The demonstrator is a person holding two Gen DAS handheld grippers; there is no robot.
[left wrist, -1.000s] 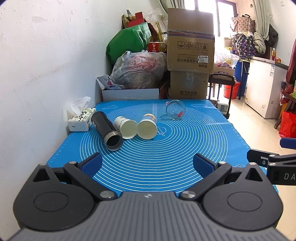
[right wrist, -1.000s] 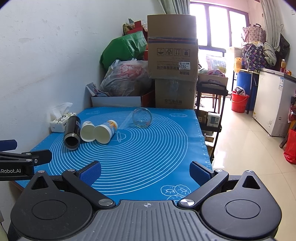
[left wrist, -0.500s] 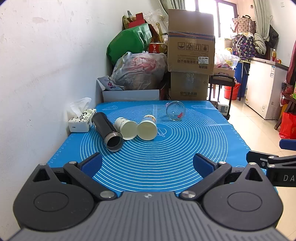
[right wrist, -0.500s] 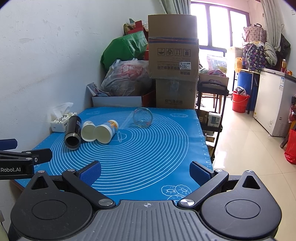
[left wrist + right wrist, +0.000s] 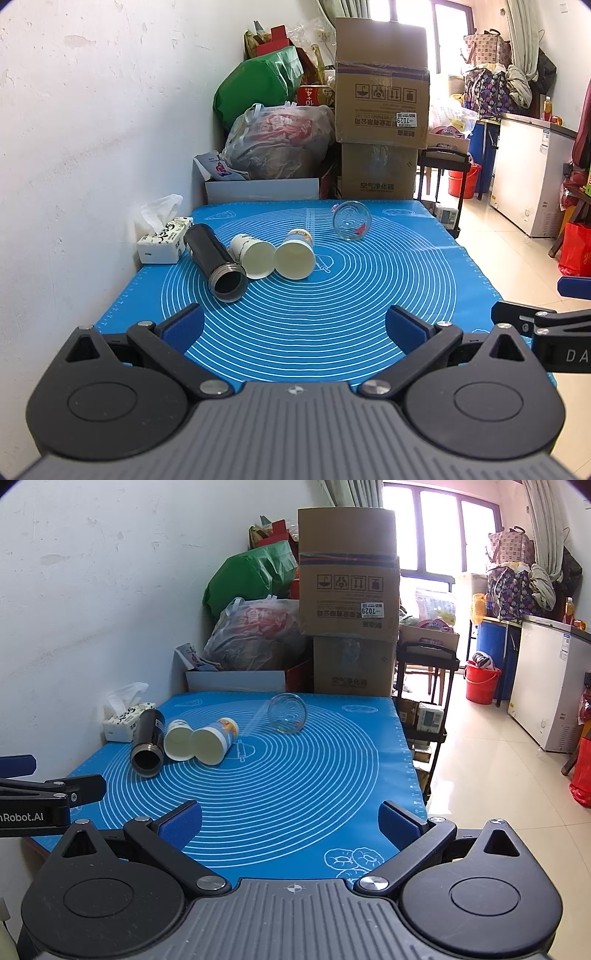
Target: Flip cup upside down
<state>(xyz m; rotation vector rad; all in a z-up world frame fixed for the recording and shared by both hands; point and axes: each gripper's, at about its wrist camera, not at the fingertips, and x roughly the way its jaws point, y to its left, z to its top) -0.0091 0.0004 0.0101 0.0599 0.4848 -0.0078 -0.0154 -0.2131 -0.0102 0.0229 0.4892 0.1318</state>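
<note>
Several cups lie on their sides on a blue mat [image 5: 332,306] [image 5: 295,786]. A black flask [image 5: 214,258] [image 5: 147,738] lies at the left, mouth toward me. Beside it lie a white paper cup [image 5: 253,251] [image 5: 179,738] and a printed paper cup [image 5: 295,254] [image 5: 214,740]. A clear glass [image 5: 351,220] [image 5: 287,713] lies farther back. My left gripper [image 5: 295,325] is open and empty at the mat's near edge. My right gripper [image 5: 291,819] is open and empty at the near right.
A tissue box [image 5: 164,240] [image 5: 123,722] sits at the mat's left edge against the white wall. Cardboard boxes [image 5: 380,110] and bags [image 5: 277,144] stand behind the table. A black cart [image 5: 424,701] stands off the right edge, with floor beyond.
Both views have shifted very slightly. The cups have not moved and both grippers stay open.
</note>
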